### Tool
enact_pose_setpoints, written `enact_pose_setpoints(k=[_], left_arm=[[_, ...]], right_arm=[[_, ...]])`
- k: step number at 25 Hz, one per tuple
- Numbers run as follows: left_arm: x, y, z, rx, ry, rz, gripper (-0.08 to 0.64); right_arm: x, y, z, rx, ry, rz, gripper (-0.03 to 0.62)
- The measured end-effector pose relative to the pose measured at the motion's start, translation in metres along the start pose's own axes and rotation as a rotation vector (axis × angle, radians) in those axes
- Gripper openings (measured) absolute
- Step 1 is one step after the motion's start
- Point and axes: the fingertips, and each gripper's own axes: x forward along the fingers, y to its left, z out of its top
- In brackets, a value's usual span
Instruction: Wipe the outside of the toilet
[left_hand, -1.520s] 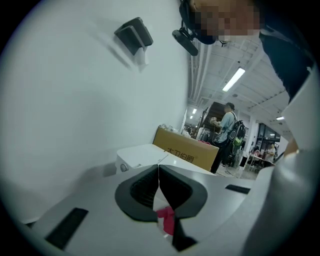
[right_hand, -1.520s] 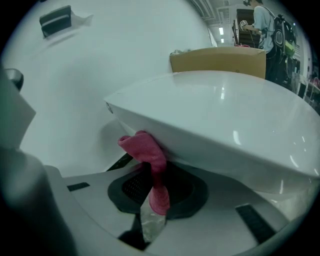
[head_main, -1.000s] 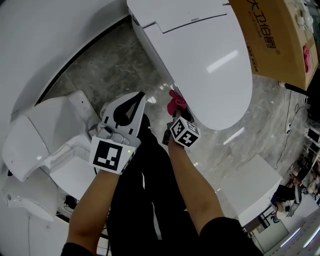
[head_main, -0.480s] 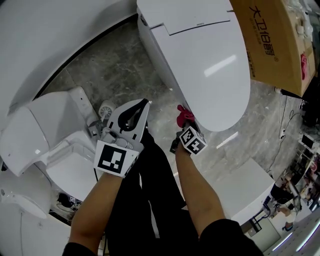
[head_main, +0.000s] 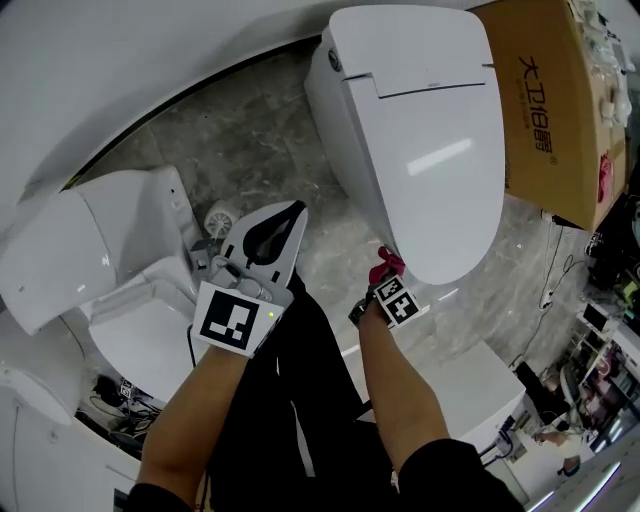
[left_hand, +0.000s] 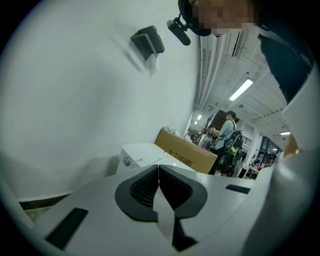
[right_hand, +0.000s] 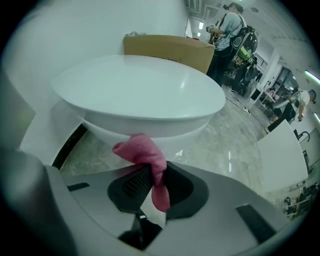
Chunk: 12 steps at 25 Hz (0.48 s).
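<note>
Pink cloth (right_hand: 144, 152) is clamped between the jaws of the right gripper (right_hand: 156, 185). Its bunched end sits just beside the bowl wall, under the front rim of the white toilet (right_hand: 140, 87); contact cannot be told. The left gripper (left_hand: 159, 176) is held well apart from the toilet, jaws together on nothing. Wiping the bowl's outside seems to be the step in hand. Next, the cloth likely needs pressing onto the porcelain and drawing round the curve.

Sanitaryware showroom: several toilets (head_main: 430, 130) beside a cardboard box (head_main: 560, 110).
</note>
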Motion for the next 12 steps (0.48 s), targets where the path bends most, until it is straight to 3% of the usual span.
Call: enact_pose_setpoints(k=[4,7,12], left_arm=[[-0.01,0.026,0.002,0.003,-0.004,0.047,0.015],[-0.018,0.049,0.004,-0.008,-0.015,0.103,0.015],[-0.03,0.076,0.022,0.001,-0.057,0.17,0.015]], right_arm=[[-0.023,0.049,0.0,0.006,0.019,0.089,0.081],[-0.046,0.119,0.004,-0.071,-0.008,0.236,0.081],[-0.086,0.255,0.047,-0.222,-0.163,0.52,0.081]])
